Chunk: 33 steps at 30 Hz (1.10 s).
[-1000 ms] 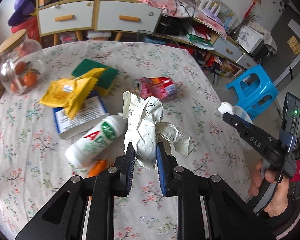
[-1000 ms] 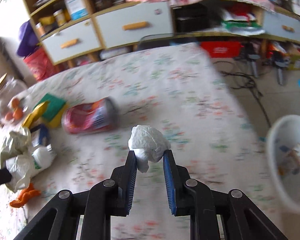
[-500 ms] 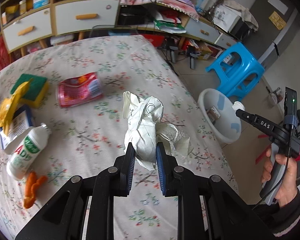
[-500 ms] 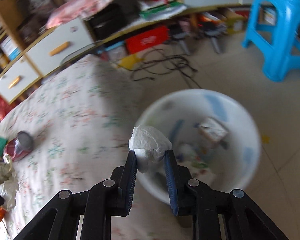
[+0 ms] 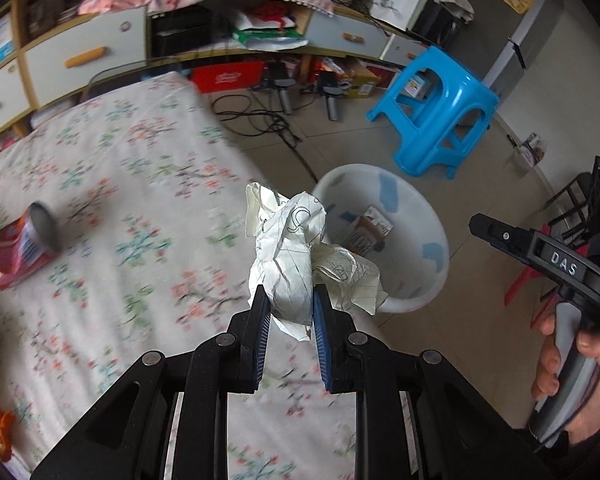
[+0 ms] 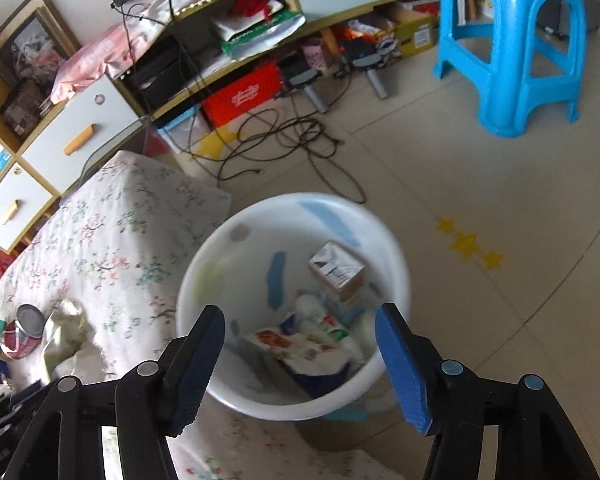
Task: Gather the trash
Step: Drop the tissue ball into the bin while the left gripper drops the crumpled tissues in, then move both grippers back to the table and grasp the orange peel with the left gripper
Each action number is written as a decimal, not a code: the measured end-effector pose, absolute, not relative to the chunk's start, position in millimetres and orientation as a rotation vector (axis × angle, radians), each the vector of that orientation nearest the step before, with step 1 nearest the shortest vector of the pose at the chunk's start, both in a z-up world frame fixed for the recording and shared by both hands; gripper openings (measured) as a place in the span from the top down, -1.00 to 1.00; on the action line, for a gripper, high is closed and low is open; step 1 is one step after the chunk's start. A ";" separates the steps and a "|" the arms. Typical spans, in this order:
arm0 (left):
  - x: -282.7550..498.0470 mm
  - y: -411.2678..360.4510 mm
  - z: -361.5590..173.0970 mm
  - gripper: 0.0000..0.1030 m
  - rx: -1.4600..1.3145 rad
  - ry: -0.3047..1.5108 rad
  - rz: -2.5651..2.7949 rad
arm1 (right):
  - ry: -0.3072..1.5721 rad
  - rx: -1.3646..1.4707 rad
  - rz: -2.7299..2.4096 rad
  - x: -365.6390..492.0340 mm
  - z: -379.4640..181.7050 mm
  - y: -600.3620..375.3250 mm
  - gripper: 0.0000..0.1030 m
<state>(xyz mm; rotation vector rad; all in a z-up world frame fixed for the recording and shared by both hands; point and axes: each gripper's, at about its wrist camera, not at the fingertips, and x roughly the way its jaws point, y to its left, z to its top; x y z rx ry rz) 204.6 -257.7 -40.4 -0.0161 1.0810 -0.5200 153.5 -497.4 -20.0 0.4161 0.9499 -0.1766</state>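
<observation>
- Crumpled paper (image 5: pixel 286 256): light, soft, springy; best pinched at its dense lower wad, as now; held above the table edge, short of the white bin (image 5: pixel 420 280)
- Left gripper (image 5: pixel 288 320): clamped on the paper
- Right gripper (image 6: pixel 300 354): jaws opening over the bin, nothing between them
- Change: the white wad the right gripper carried is gone from its jaws; the left has travelled from mid-table toward the bin

White bin (image 6: pixel 396 264) with blue patches, right of floral cloth (image 5: pixel 112 184) in pink and green. Cream crumpled paper (image 5: pixel 288 264), dark line drawings. Red can (image 5: pixel 18 250), far left. Bright blue stool (image 5: pixel 440 116), far right.
</observation>
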 end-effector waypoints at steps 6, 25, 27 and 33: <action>224.7 -298.2 -44.3 0.43 0.007 1.049 -0.582 | 0.935 0.373 -0.223 145.0 -15.9 -511.9 -0.51; 219.2 -258.1 -36.8 -1.00 0.029 1.023 -0.461 | 0.914 0.390 -0.212 145.6 -5.7 -511.8 -0.61; 214.2 -241.7 -33.4 -1.00 0.016 1.021 -0.444 | 0.913 0.380 -0.199 147.1 -3.7 -504.9 -0.62; 191.5 -183.2 -27.3 -1.00 0.030 1.009 -0.375 | 0.913 0.316 -0.150 150.4 0.9 -472.0 -0.67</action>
